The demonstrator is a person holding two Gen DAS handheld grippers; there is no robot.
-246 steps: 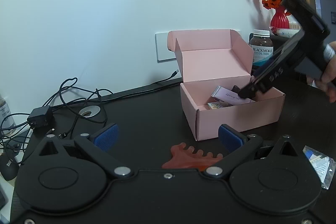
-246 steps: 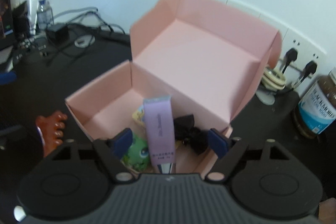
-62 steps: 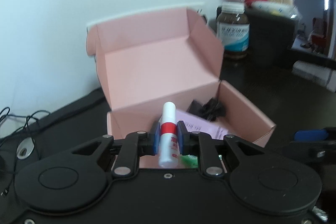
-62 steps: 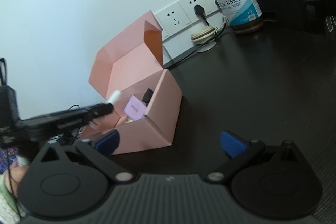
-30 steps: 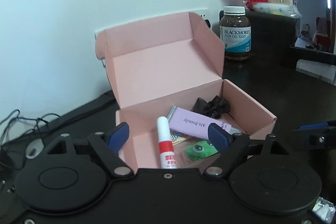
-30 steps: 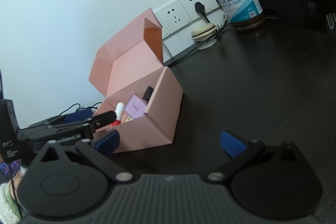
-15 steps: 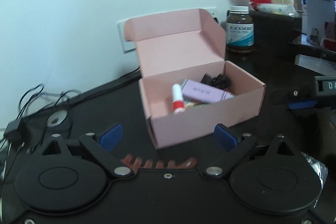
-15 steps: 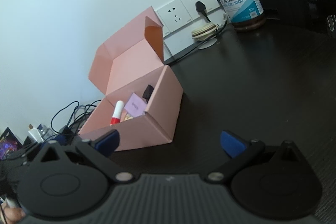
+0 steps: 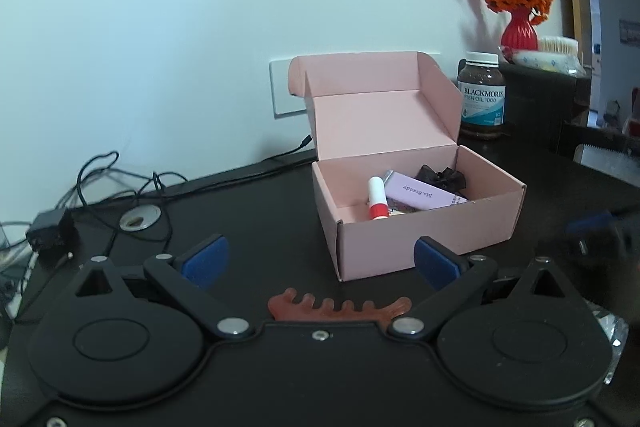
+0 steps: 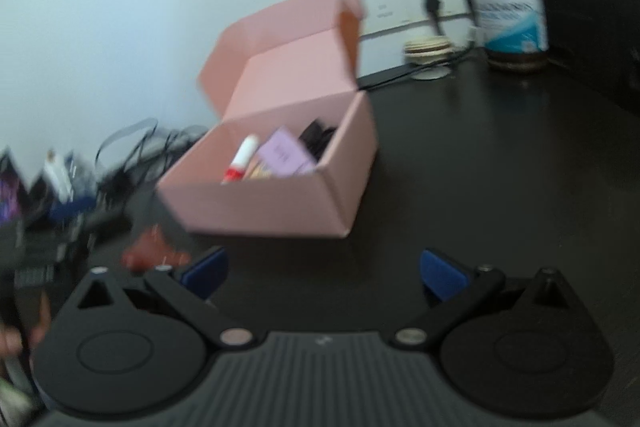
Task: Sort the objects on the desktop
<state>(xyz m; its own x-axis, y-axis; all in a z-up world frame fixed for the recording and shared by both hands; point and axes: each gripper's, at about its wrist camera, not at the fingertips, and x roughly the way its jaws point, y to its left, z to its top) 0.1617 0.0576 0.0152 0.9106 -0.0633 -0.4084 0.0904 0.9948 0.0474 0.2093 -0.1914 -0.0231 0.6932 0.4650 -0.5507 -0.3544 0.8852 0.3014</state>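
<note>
At nine o'clock in the left wrist view, a charger [image 9: 50, 234] and loose cables [image 9: 120, 179] lie on the dark table [image 9: 260, 219], apart from the sorting. Nearer, the left hand-held gripper [image 9: 320, 261] is opening, its blue pads [image 9: 204, 261] spread wide with nothing between them. Just below that gap, at six o'clock, the reddish-brown comb [image 9: 340, 309] lies flat on the table, half hidden behind the gripper body. At about one o'clock from it stands the pink box [image 9: 424, 231], lid up, already holding a white-and-red tube [image 9: 377, 203], a lilac carton [image 9: 420, 191] and a black bow [image 9: 440, 175].

So the step in hand appears to be the approach to the comb, the next loose item. The next move calls for dipping the pads to table level on either side of the comb and closing across its narrow width, since it lies thin and flat.

Further right, at three o'clock, the right hand-held gripper [image 10: 324, 273] is likewise spread and empty, facing the box; its picture is blurred.
</note>
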